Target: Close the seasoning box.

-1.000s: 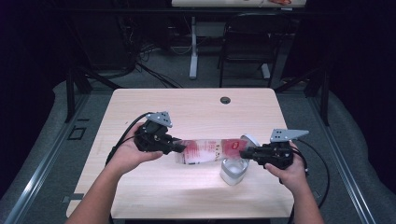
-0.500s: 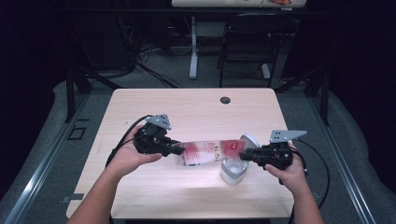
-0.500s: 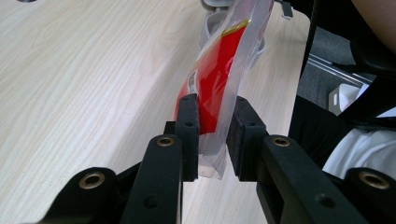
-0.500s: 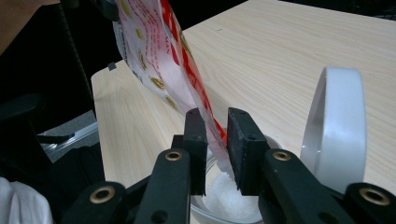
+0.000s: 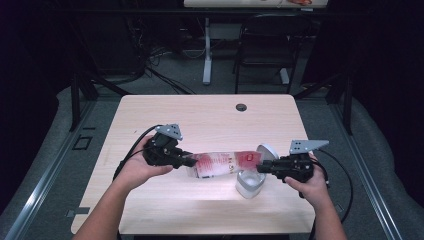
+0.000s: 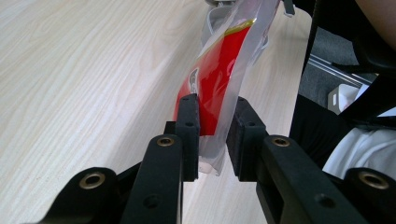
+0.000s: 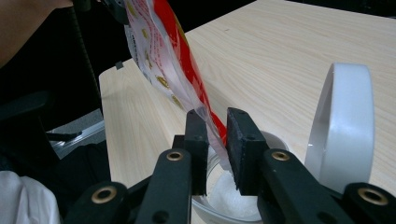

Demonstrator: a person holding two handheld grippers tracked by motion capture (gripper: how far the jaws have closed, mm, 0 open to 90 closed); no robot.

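Red-and-clear pouch held taut between two grippers above an open jar

At the left, the left gripper [image 5: 186, 161] is clamped on one end of the pouch [image 5: 222, 163], its pads pinching the clear film just past the red print; the pouch spans the light wooden table [image 5: 210, 112] toward the right, tilted; the right gripper [image 5: 263, 168] pinches the other end over the glass jar [image 5: 248, 183], whose white lid [image 5: 270, 150] stands flipped up just beside it. The film sits between both pairs of pads, close to their tips, so a thin slippery edge could slide out; a tug might tip the jar, or contents could miss its mouth.
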